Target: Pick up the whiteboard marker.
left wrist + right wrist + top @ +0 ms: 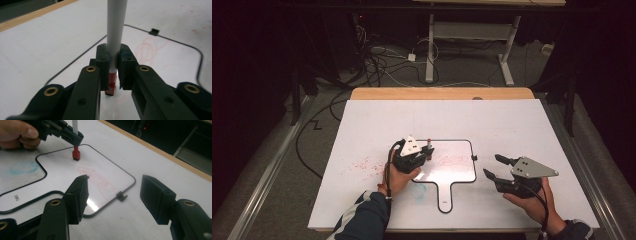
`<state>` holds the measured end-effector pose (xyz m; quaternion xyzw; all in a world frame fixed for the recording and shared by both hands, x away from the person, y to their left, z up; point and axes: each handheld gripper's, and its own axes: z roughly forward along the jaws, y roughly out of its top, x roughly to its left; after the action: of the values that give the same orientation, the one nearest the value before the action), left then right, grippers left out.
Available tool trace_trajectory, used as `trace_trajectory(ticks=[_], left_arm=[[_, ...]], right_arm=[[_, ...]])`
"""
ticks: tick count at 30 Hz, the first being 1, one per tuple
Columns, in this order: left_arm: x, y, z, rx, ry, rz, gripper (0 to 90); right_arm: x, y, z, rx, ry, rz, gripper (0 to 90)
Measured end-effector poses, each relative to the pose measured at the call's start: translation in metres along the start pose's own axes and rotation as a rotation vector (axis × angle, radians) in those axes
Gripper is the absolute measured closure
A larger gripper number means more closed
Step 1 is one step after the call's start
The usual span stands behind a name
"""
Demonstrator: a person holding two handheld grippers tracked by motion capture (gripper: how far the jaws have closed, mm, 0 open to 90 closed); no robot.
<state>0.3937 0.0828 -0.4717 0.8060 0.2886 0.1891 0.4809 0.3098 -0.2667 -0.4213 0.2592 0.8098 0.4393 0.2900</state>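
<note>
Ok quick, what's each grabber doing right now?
Left gripper: closed on the red marker, tip down on the small whiteboard.
Right gripper: open, holding nothing.

Background, upper frame: white-legged desk frame [472, 37]; tangled floor cables [377, 62]; wooden table edge [442, 93] mid-frame.

Left hand-held gripper [428, 151] clamped — right hand-held gripper [495, 165] agape.

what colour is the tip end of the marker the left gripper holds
Red, on a white marker; clearest in the right gripper view.
</note>
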Motion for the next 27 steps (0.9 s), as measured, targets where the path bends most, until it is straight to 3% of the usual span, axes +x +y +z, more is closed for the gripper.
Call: trace_trajectory(ticks=[2,5,10,13,18,20,22,24,27], left_arm=[[0.005,-0.002,-0.001,-0.01,-0.013,-0.045,78.6],[-0.001,0.0,0.002,-0.008,-0.035,-0.043,78.5],[-0.024,0.007,0.01,0.003,-0.085,0.029,78.5],[-0.023,0.008,0.008,0.018,-0.076,0.059,78.5],[-0.005,0.003,-0.001,0.045,0.039,0.065,78.5],[0.001,0.001,-0.004,0.041,0.035,0.024,78.5],[0.001,0.001,-0.005,0.046,0.032,0.021,78.5],[-0.003,0.001,-0.004,0.039,0.0,0.004,78.5],[-0.012,0.003,-0.001,0.036,-0.024,0.028,78.5]], right_arm=[[0.0,0.0,-0.001,0.001,-0.01,-0.016,40.5],[0.0,0.0,0.0,0.002,-0.007,-0.018,40.3],[0.002,0.001,0.002,0.011,0.003,-0.024,39.6],[0.002,0.001,0.002,0.011,0.007,-0.025,39.1],[0.002,0.0,0.0,0.016,0.002,-0.028,38.5],[0.002,-0.004,-0.003,0.025,0.005,-0.035,38.4],[0.0,-0.008,-0.005,0.037,0.001,-0.034,38.2],[-0.001,-0.012,-0.008,0.045,-0.001,-0.031,37.9],[-0.001,-0.015,-0.009,0.047,-0.002,-0.033,37.6]])
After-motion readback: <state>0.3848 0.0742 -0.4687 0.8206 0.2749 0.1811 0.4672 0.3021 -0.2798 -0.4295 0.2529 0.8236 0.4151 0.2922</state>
